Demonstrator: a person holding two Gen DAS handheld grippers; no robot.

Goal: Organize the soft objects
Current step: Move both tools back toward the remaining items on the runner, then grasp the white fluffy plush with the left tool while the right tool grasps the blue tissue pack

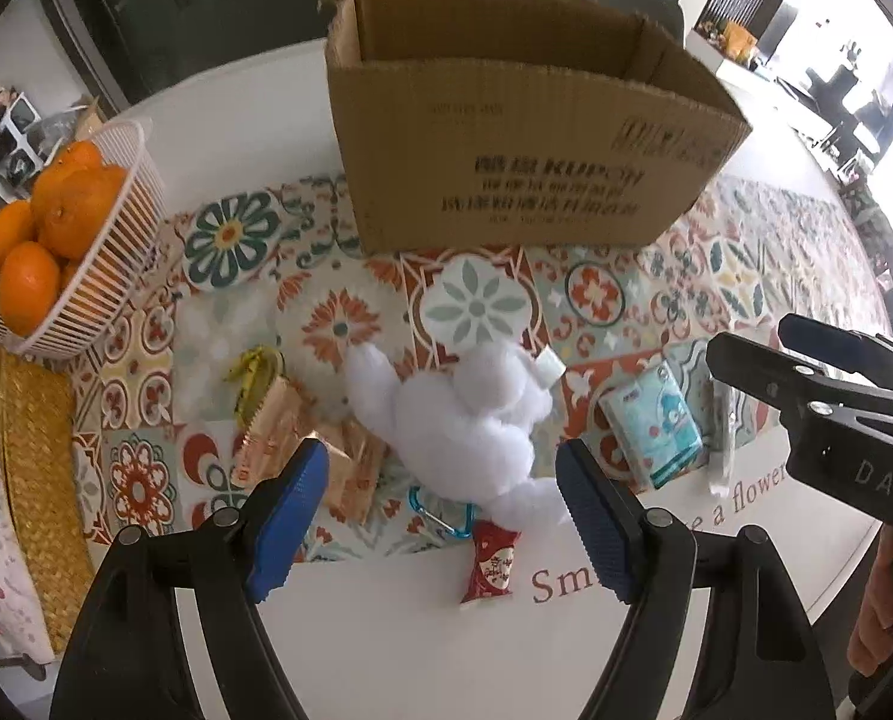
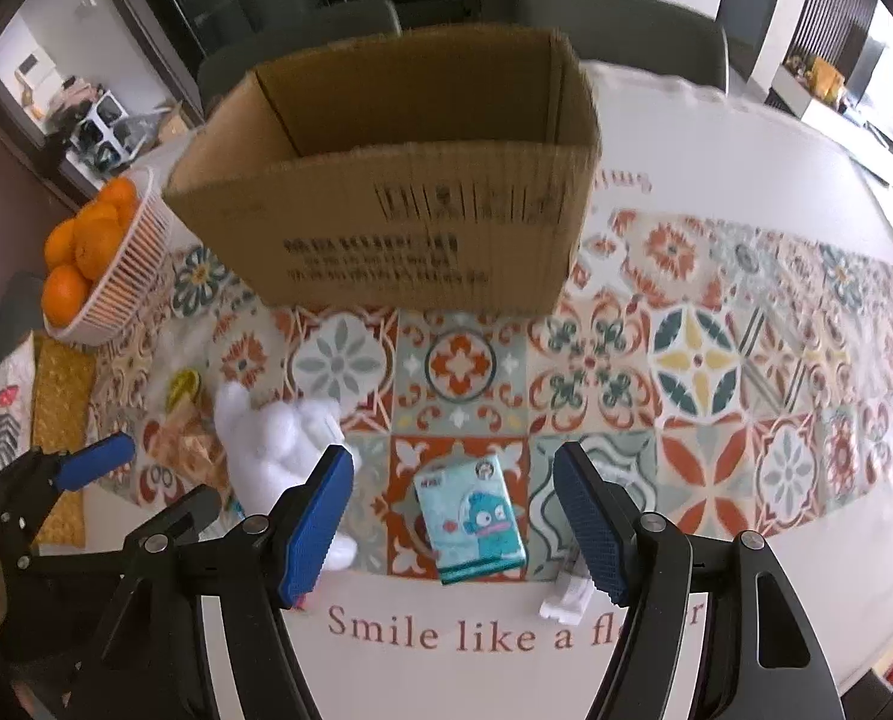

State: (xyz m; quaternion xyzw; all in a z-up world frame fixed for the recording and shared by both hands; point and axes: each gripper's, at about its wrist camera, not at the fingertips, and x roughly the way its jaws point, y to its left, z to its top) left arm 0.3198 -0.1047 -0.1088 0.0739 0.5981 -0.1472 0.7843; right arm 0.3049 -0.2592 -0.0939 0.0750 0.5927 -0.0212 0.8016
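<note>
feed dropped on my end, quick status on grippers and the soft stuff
Left gripper open above white plush. Right gripper open above tissue pack. Neither held. Cardboard box open behind, nothing blocking.

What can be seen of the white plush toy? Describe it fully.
The white plush toy is fluffy, fur-like and plain white, with rounded lobes and a long ear or limb reaching toward the cardboard box. A small white tag sticks out at its far right. It lies flat on the patterned table mat. It overlaps a crinkly gold wrapper, and a blue carabiner shows at its near edge. The open left tongs hang over it without touching.
</note>
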